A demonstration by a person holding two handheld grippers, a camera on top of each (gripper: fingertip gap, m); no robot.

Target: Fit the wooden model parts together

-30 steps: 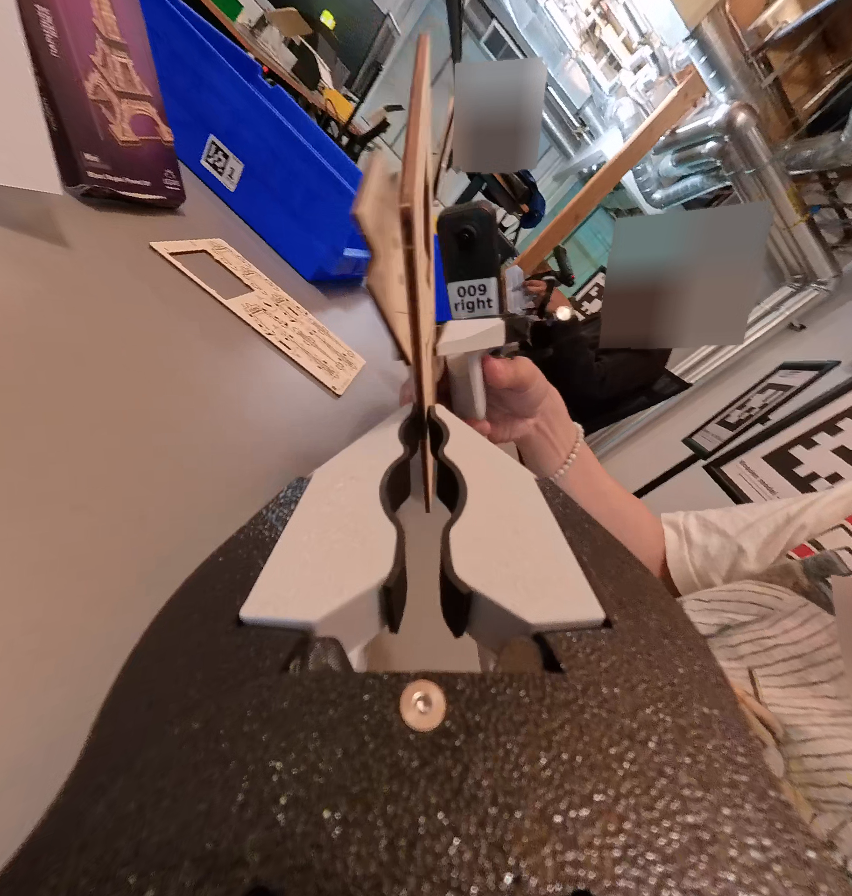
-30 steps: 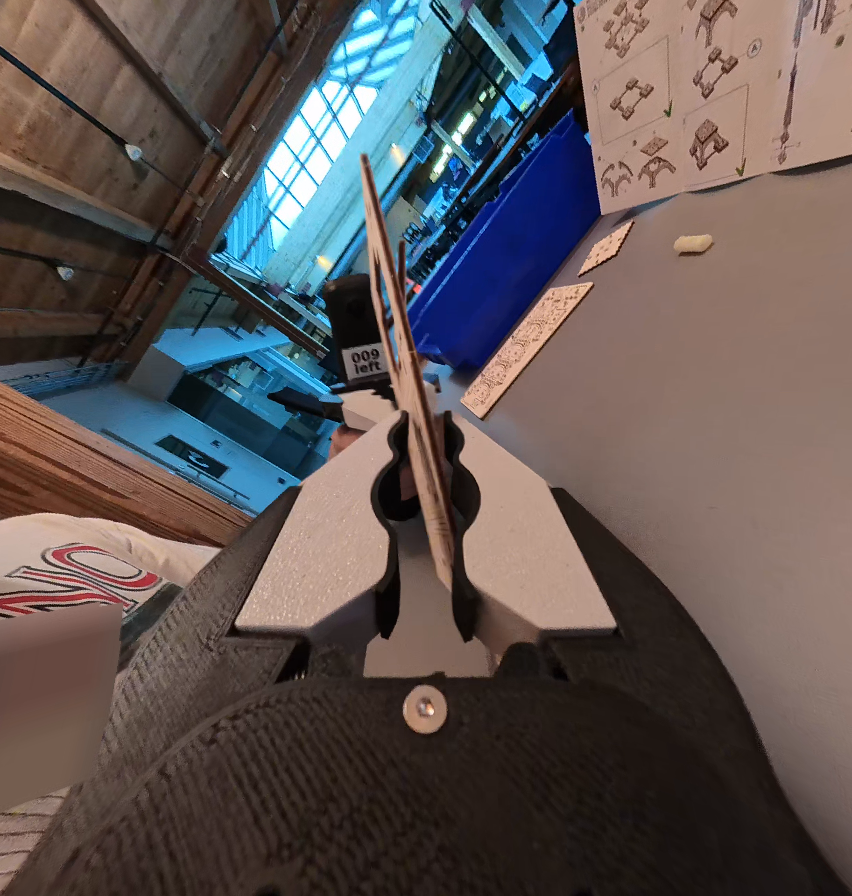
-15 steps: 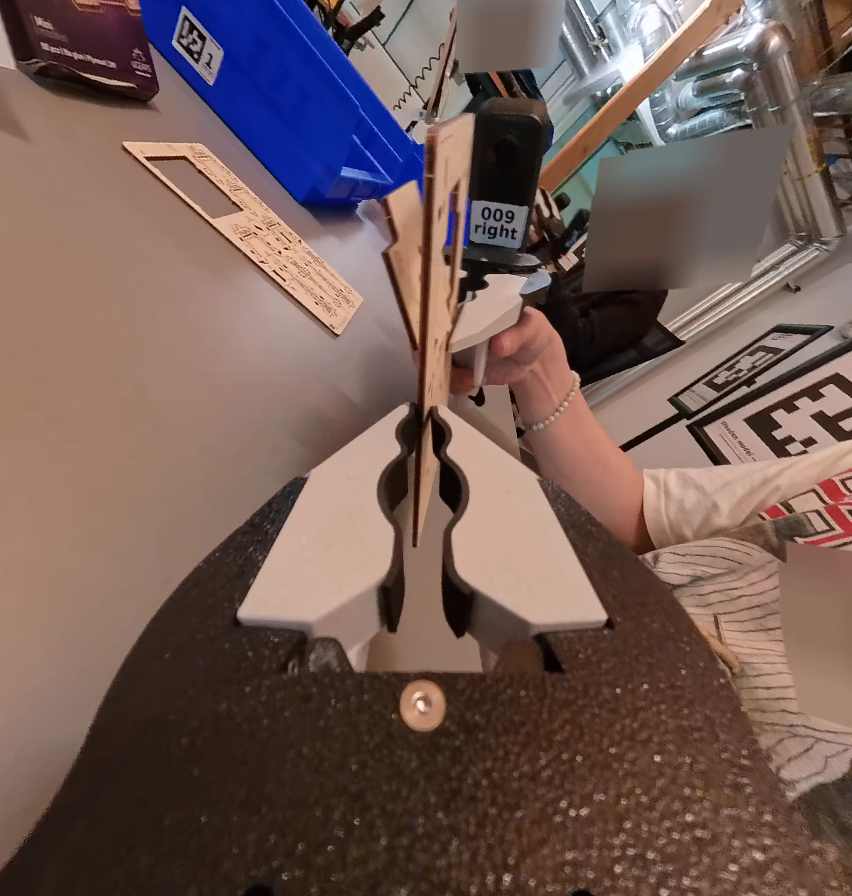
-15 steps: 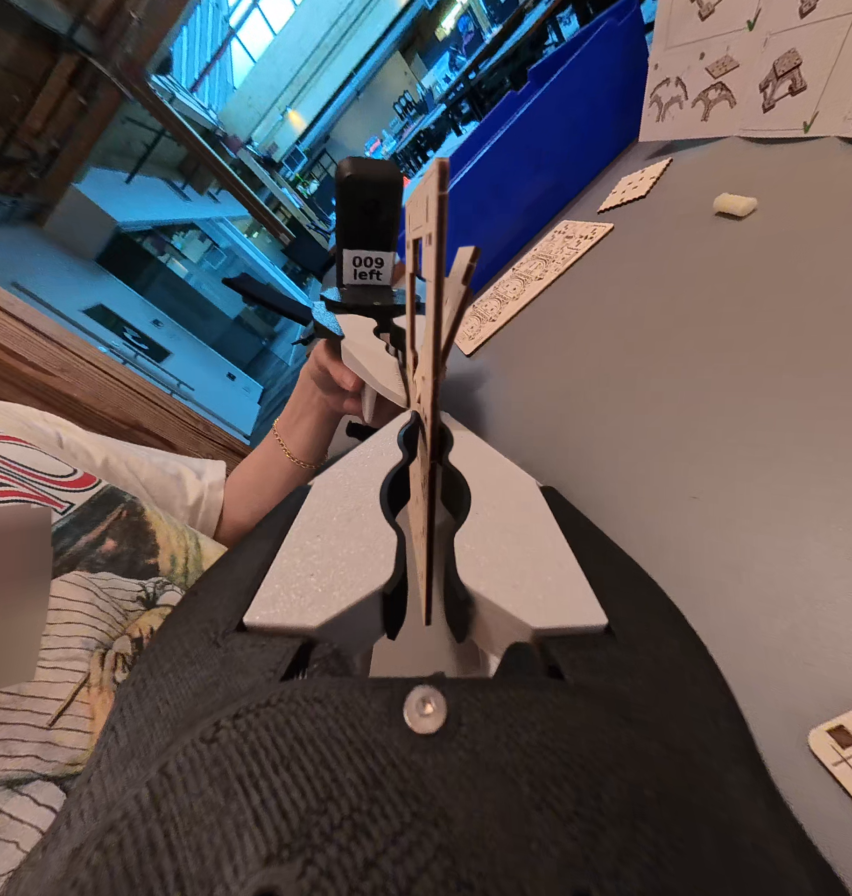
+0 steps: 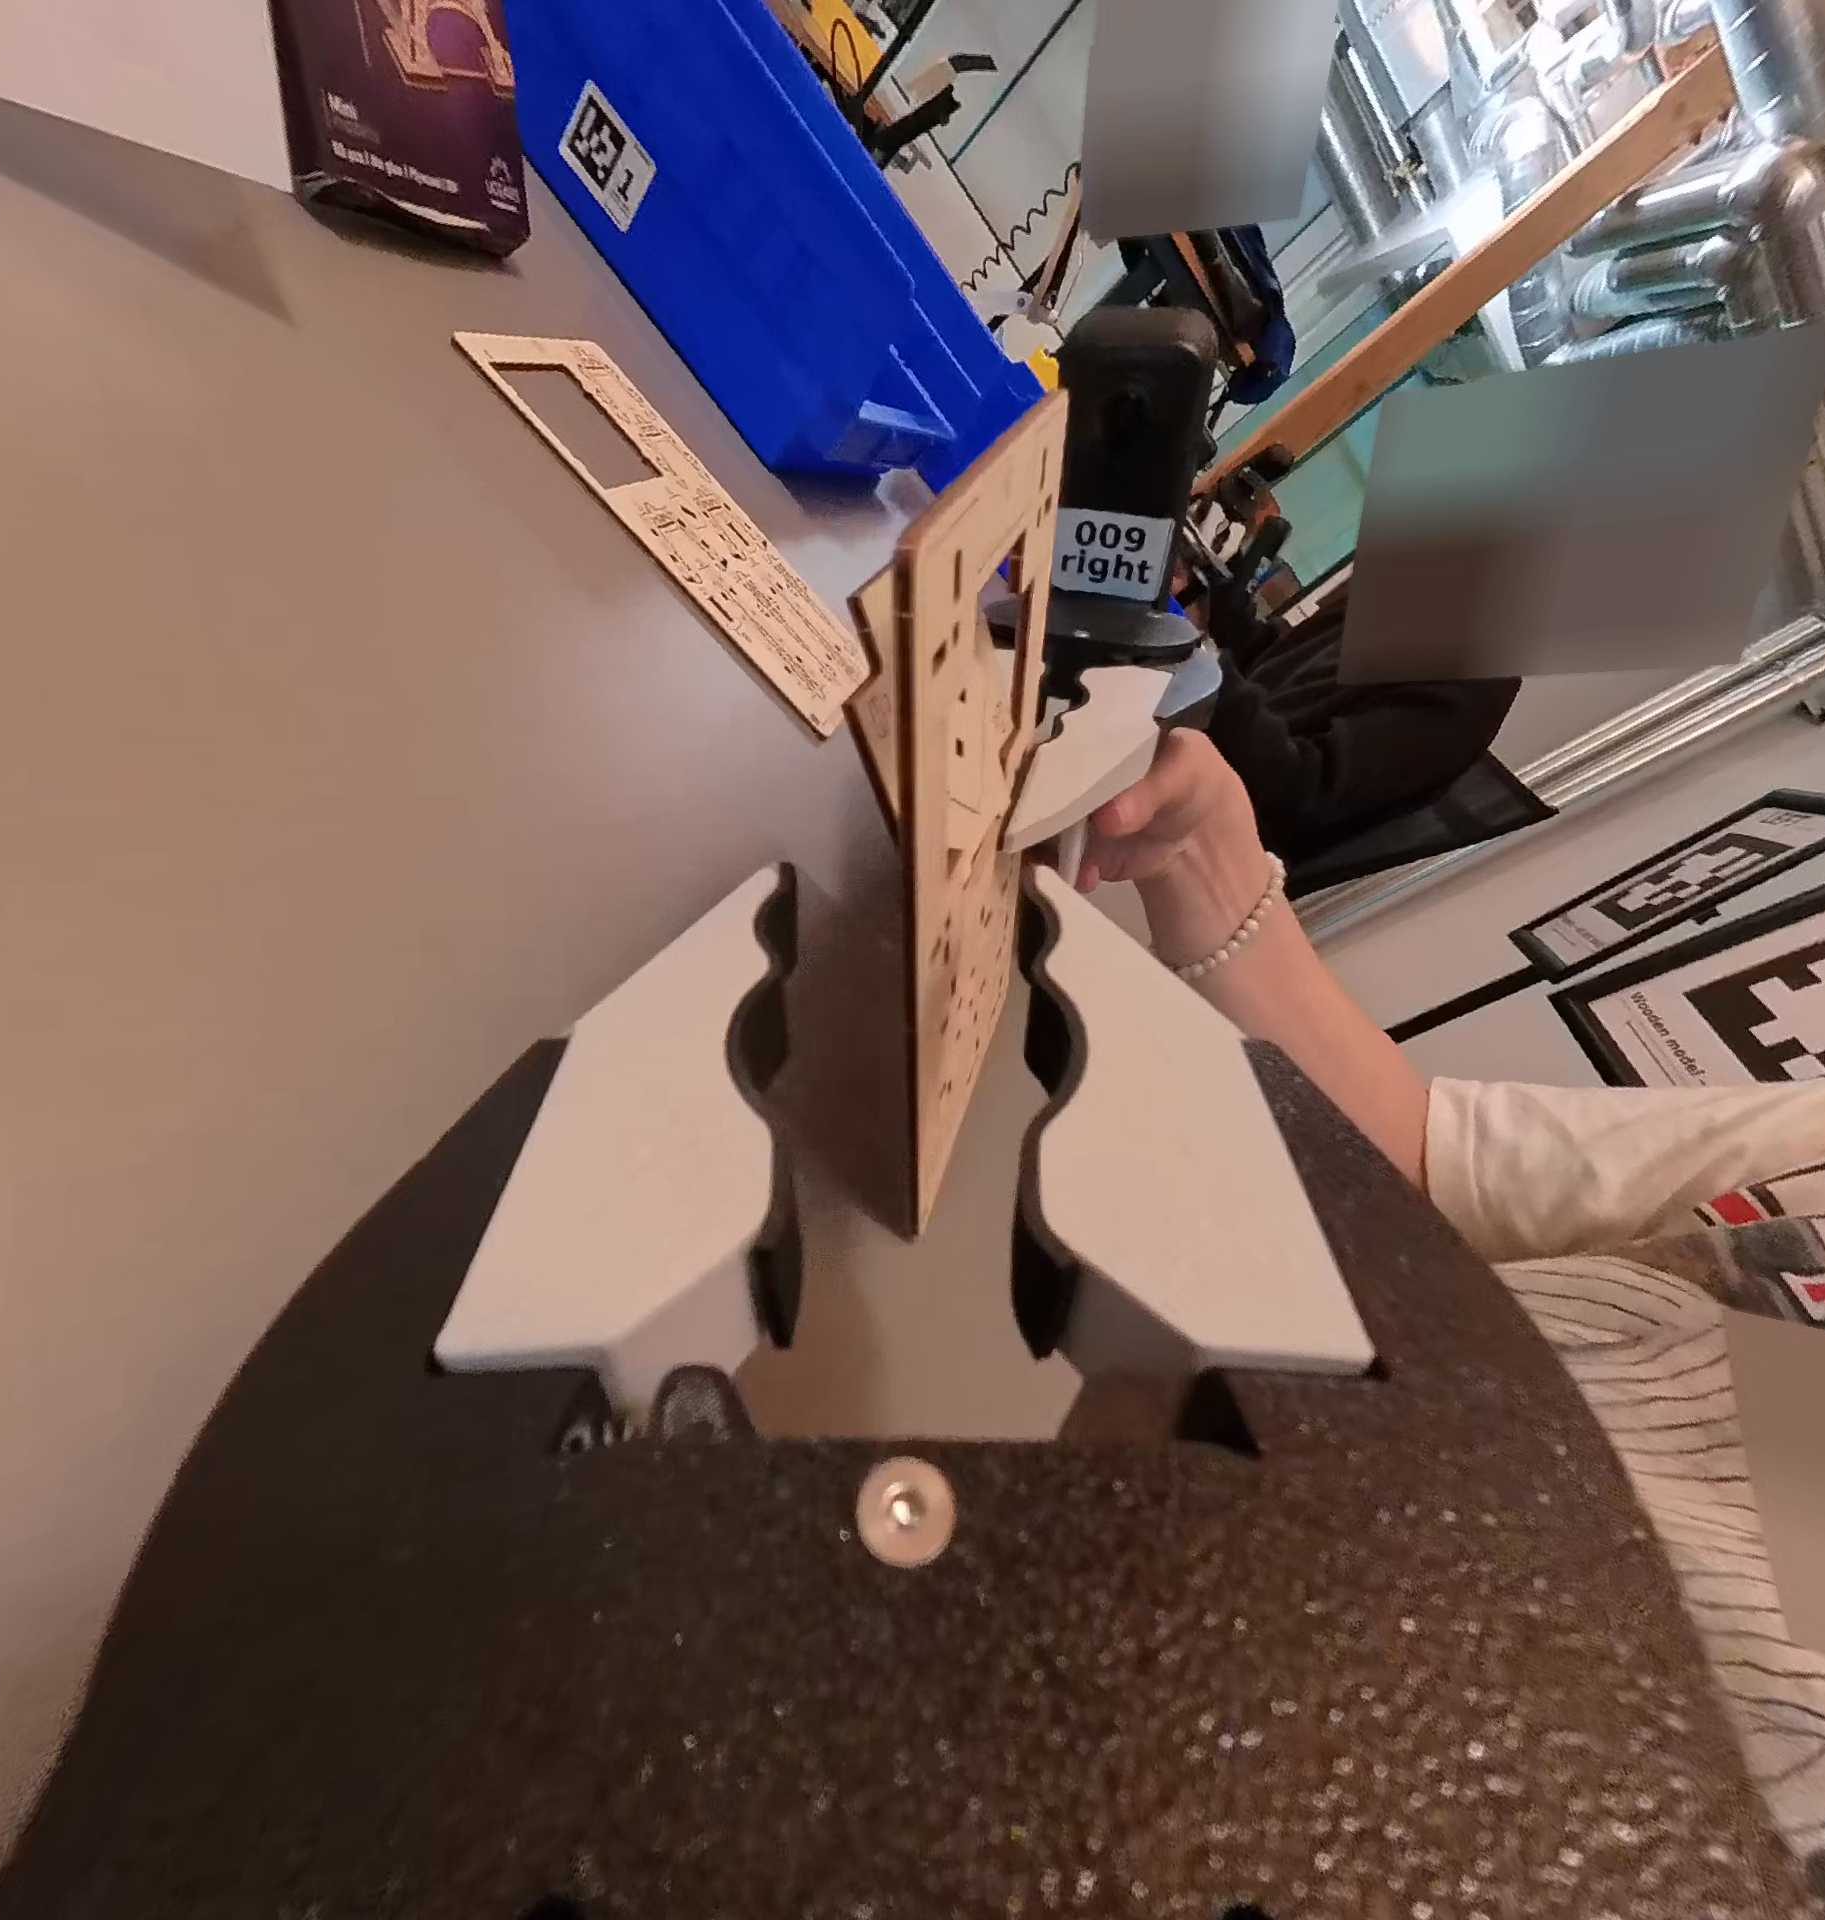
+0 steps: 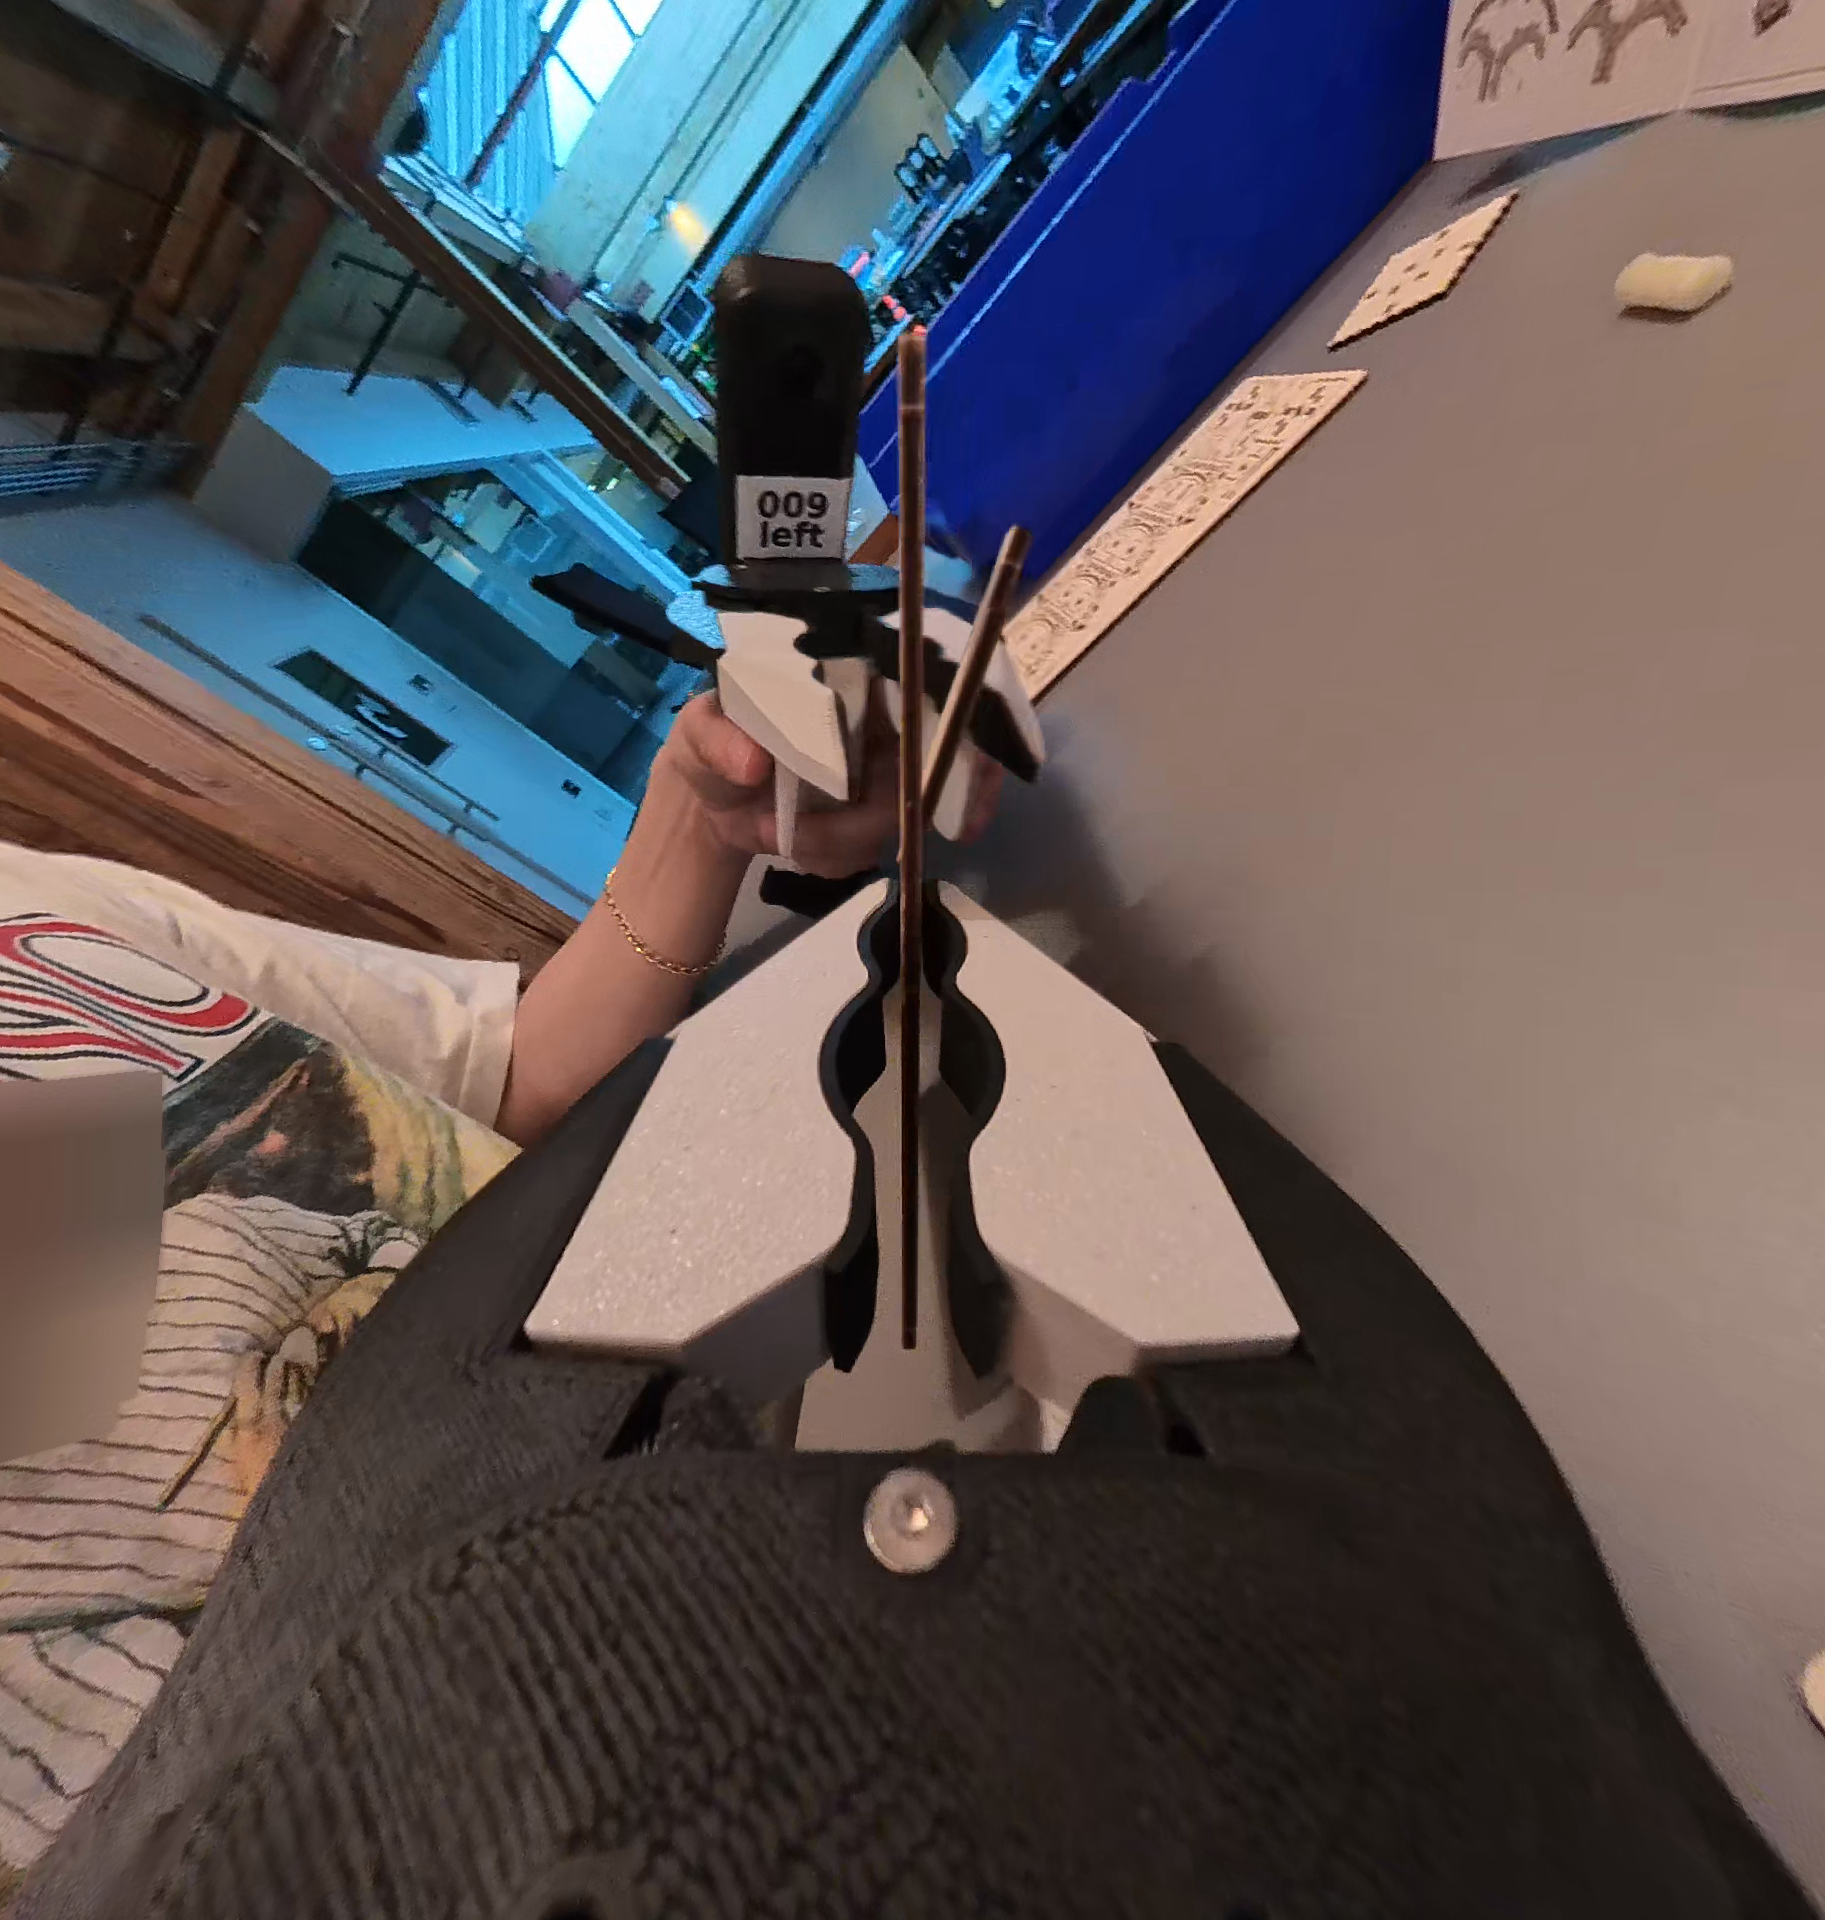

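Grey table [image 5: 264, 831], blue bin [image 5: 783, 260] beyond our tools. Our left gripper [image 5: 903, 1039] has just let go: jaws now spread, wooden panel [image 5: 965, 883] loose between them. Our right gripper [image 6: 910, 1091] stays clenched on the panel, with a smaller piece [image 6: 975, 665] slotted in ahead. Joint looks seated; right carries the model alone.

We are seeing pale, matt plywood in the panel [image 5: 965, 914], laser-cut. Our fingers [image 5: 638, 1174] are looking like grainy grey plastic. The surface [image 5: 264, 779] is appearing smooth and matt; the bin [image 5: 783, 260], glossy blue plastic.
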